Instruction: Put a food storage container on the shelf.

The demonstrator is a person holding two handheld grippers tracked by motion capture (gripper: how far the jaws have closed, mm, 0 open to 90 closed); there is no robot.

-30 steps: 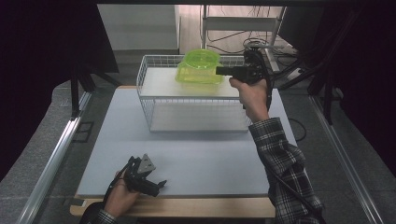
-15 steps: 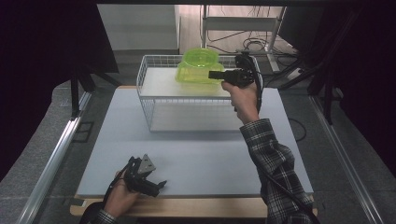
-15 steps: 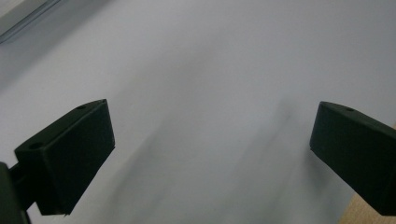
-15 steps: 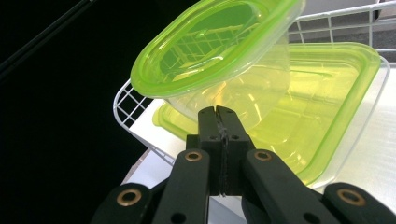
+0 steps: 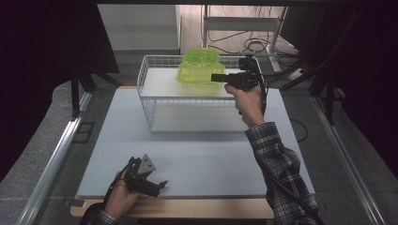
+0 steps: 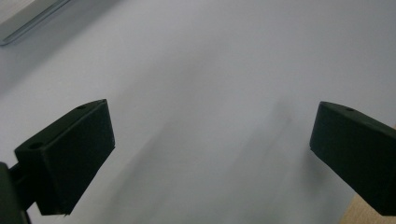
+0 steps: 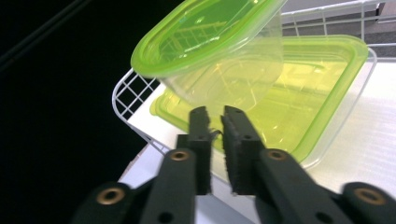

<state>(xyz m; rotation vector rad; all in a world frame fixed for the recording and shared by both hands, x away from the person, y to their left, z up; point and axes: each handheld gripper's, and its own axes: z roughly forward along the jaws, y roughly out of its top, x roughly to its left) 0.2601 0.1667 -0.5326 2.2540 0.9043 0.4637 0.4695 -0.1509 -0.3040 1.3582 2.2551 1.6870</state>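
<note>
Black right gripper (image 7: 214,122): jaws nearly closed, pinching the rim of a clear container.
Held container (image 7: 219,51): clear plastic with a lime-green rim, tilted, opening facing left and up, raised above the basket's far end.
Wire basket (image 5: 149,101): white, at the table's far edge, holding a second green-rimmed container (image 7: 322,88) lying flat.
Left gripper (image 6: 210,154): jaws wide apart, empty, near the table's (image 5: 211,154) front left corner.
</note>
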